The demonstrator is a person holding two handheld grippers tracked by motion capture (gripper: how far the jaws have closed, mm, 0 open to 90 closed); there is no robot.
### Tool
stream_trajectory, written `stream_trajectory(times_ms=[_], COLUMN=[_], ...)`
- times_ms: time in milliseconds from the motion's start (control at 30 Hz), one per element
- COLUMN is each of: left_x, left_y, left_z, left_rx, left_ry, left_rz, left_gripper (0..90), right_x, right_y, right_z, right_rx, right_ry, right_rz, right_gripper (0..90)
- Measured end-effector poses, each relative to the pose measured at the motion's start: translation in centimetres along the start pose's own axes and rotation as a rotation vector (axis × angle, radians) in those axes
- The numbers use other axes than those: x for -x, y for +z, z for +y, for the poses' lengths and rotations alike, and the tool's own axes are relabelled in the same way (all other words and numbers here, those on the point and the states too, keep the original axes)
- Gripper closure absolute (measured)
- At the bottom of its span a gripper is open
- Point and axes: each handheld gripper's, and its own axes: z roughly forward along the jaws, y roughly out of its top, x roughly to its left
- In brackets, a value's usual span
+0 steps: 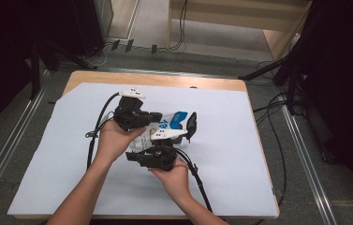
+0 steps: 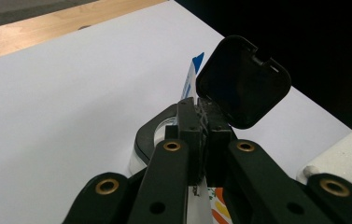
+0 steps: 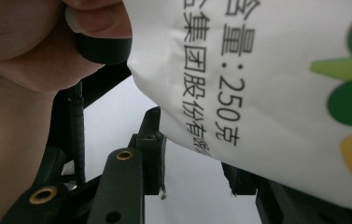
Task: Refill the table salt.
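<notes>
The jaws of the left gripper (image 2: 200, 140) are pressing tight together, pinching the edge of a white pouch (image 1: 165, 129) right at the base of its flip-top cap; in the left gripper view the black lid (image 2: 242, 84) of that cap is standing open, tilted up and away just past the jaw tips, and a white ring of the spout (image 2: 162, 130) is peeking out on the left side of the jaws. The jaws of the right gripper (image 3: 197, 163) are sitting part-way open with the body of the pouch (image 3: 267, 93) lying between them; whether the pads are actually pressing on it I cannot tell from this close, though the bag is bulging over the right-hand jaw and hiding most of it. Black printed characters, among them "250", are running down the pouch's white face, with green and yellow shapes at the far right.

In the high view the pouch is being held up just above the middle of the table (image 1: 221, 86), over the white sheet (image 1: 71, 154) that is covering most of the wooden top. The left gripper (image 1: 134, 115) is gripping it from the left, the right gripper (image 1: 158, 157) is coming at it from below, nearer the person, and the open lid (image 1: 191, 124) is pointing off to the right. A blue band with the number 18 (image 1: 176, 121) is showing on the pouch's upper end. Black cables are trailing from both grippers back toward the person's forearms.
</notes>
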Motion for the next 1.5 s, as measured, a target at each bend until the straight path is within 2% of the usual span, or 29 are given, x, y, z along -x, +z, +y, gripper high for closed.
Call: stream_trajectory(times_ms=[533, 833, 1200, 1500], left_x=[0.0, -0.4, -0.5, -0.9], left_y=[0.2, 0.3, 0.0, -0.3], left_z=[-0.1, -0.6, -1.2, -1.5], left_rx=[0.002, 0.016, 0.013, 0.000], left_ry=[0.011, -0.005, -0.009, -0.025], left_rz=[-0.002, -0.008, -0.006, -0.026], left_gripper=[89.8, 89.6, 89.5, 89.5], right_x=[0.2, 0.3, 0.7, 1.0], right_y=[-0.1, 0.2, 0.7, 0.9], right_z=[0.0, -0.2, -0.6, -1.1], right_rx=[0.000, -0.018, -0.028, -0.036], right_ry=[-0.004, -0.035, -0.033, -0.038], right_rz=[-0.009, -0.046, -0.054, -0.075], right_gripper=[64.5, 63.8, 62.6, 61.9])
